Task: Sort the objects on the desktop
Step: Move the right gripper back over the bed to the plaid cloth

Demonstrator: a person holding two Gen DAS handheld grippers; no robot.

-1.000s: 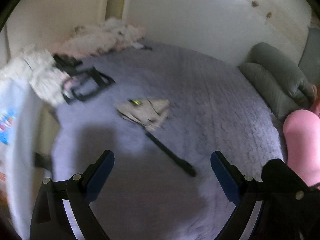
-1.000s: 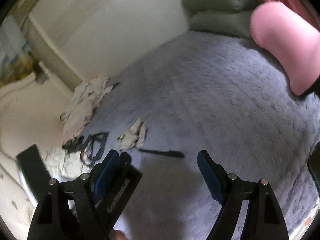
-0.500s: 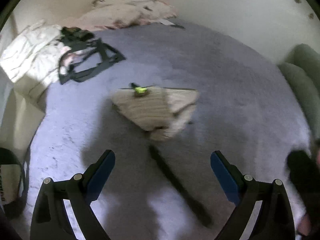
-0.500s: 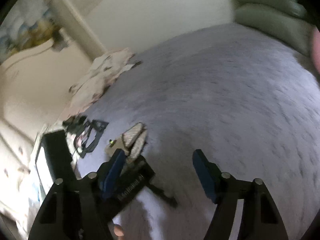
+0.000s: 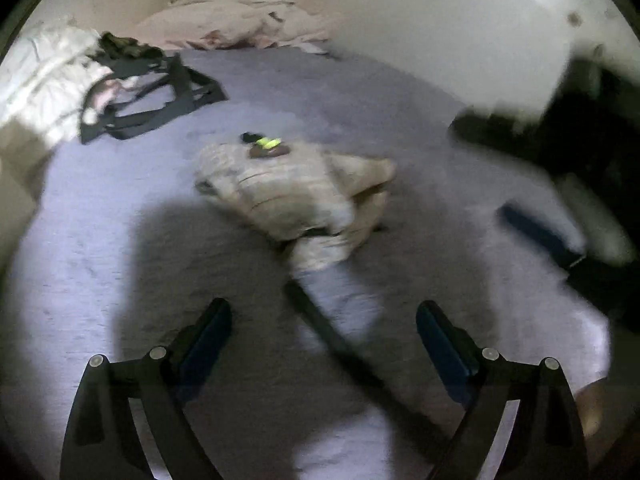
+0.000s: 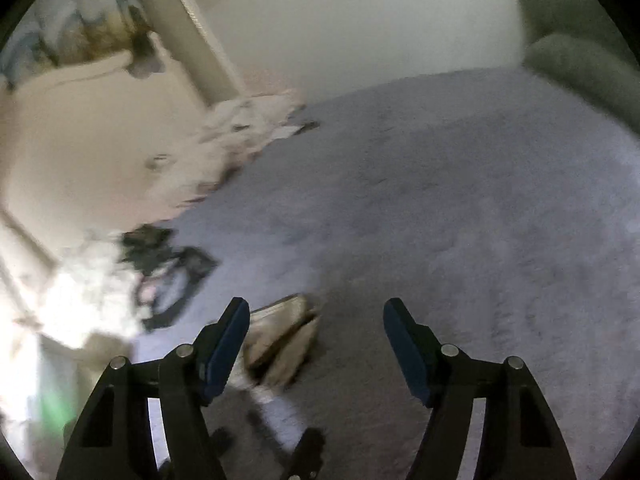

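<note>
A folded beige cloth (image 5: 304,196) lies on the grey-purple bed cover (image 5: 120,220), with a small dark thing with a yellow-green tag (image 5: 266,146) on its far edge. A long black strap (image 5: 348,356) runs from under the cloth toward me. My left gripper (image 5: 324,334) is open and empty, just above the strap and short of the cloth. My right gripper (image 6: 316,344) is open and empty; the cloth (image 6: 280,340) sits low between its fingers, nearer the left one. The right gripper also shows, blurred, at the right of the left wrist view (image 5: 560,208).
A black webbing harness (image 5: 152,96) lies at the far left of the bed, also in the right wrist view (image 6: 168,276). White and pink bedding (image 5: 224,20) is heaped along the wall. Green pillows (image 6: 580,52) lie at the far right.
Both grippers have moved closer to the beige cloth. The right gripper has swung into the left wrist view. Both stay open.
</note>
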